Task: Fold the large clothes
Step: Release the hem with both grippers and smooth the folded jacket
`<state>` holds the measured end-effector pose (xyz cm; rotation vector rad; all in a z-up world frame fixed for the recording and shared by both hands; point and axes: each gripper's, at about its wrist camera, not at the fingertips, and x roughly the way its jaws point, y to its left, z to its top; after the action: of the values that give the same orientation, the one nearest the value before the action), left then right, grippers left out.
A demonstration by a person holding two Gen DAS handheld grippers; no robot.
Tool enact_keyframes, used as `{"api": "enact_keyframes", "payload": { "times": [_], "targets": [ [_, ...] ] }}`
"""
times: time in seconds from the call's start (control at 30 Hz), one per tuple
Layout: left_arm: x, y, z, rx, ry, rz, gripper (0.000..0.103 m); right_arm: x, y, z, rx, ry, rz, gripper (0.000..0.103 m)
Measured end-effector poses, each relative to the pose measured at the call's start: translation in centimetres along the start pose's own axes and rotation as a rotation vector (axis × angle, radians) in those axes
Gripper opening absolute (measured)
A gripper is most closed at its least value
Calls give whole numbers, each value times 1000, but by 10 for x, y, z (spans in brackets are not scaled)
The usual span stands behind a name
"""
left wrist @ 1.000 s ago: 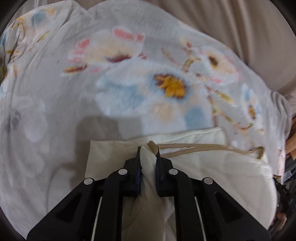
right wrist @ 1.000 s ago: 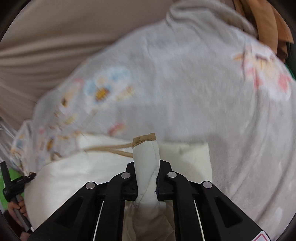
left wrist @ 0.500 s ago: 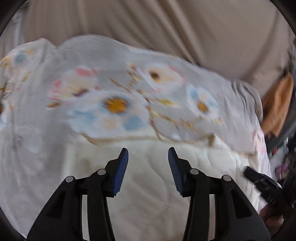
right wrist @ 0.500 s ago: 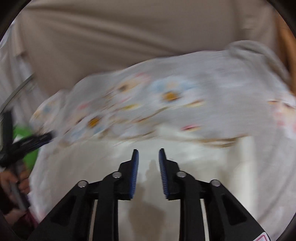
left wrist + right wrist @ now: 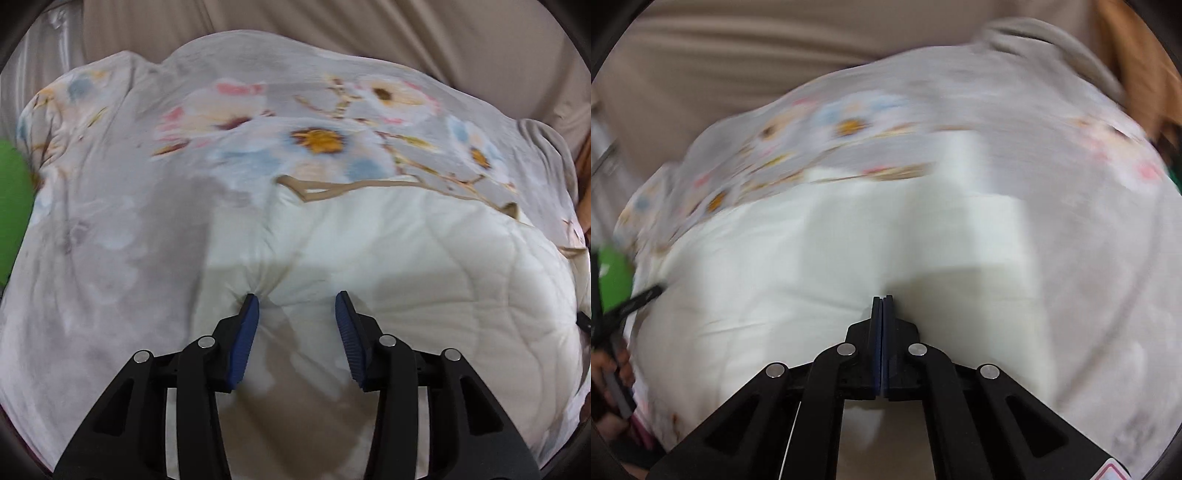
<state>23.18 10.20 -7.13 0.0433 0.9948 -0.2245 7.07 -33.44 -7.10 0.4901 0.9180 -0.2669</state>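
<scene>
A cream quilted cloth [image 5: 424, 266] with tan trim lies folded on a grey floral blanket [image 5: 122, 221]. My left gripper [image 5: 297, 306] is open, its blue pads resting on the cream cloth, which puckers at the left pad. In the right wrist view the same cream cloth [image 5: 775, 266] lies on the blanket [image 5: 1089, 221], blurred by motion. My right gripper [image 5: 882, 299] is shut, jaws pressed together with nothing seen between them, its tip against the cream cloth.
A beige curtain or sheet [image 5: 332, 26] hangs behind the blanket. A green object [image 5: 11, 199] sits at the left edge. Orange cloth [image 5: 1137, 62] lies at the far right. The other gripper and hand [image 5: 613, 332] show at the left edge.
Both grippers let go of the cream cloth they held a second ago. The left stayed open over the cloth; the right opened, then shut empty. The cloth now lies flat.
</scene>
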Motion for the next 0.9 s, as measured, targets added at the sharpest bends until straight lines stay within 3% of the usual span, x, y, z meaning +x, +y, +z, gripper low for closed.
{"api": "enact_keyframes", "payload": {
  "times": [0.13, 0.2, 0.27, 0.43, 0.57, 0.9],
  "targets": [
    [-12, -7, 17, -21, -12, 17, 38, -17, -4, 15, 39, -27, -56, 0],
    [-22, -10, 30, -60, -70, -14, 49, -26, 10, 28, 26, -65, -28, 3],
    [-16, -13, 43, -87, -58, -22, 49, -22, 22, 41, -3, -72, -29, 3],
    [28, -13, 56, -105, -2, 34, 50, 29, 28, 66, -5, -38, -103, 3],
    [52, -16, 56, -69, 3, 62, 57, 65, 22, 64, -4, 15, -129, 0],
    [78, -28, 50, -9, -51, 118, 62, 86, 17, 57, 2, -37, -108, 0]
  ]
}}
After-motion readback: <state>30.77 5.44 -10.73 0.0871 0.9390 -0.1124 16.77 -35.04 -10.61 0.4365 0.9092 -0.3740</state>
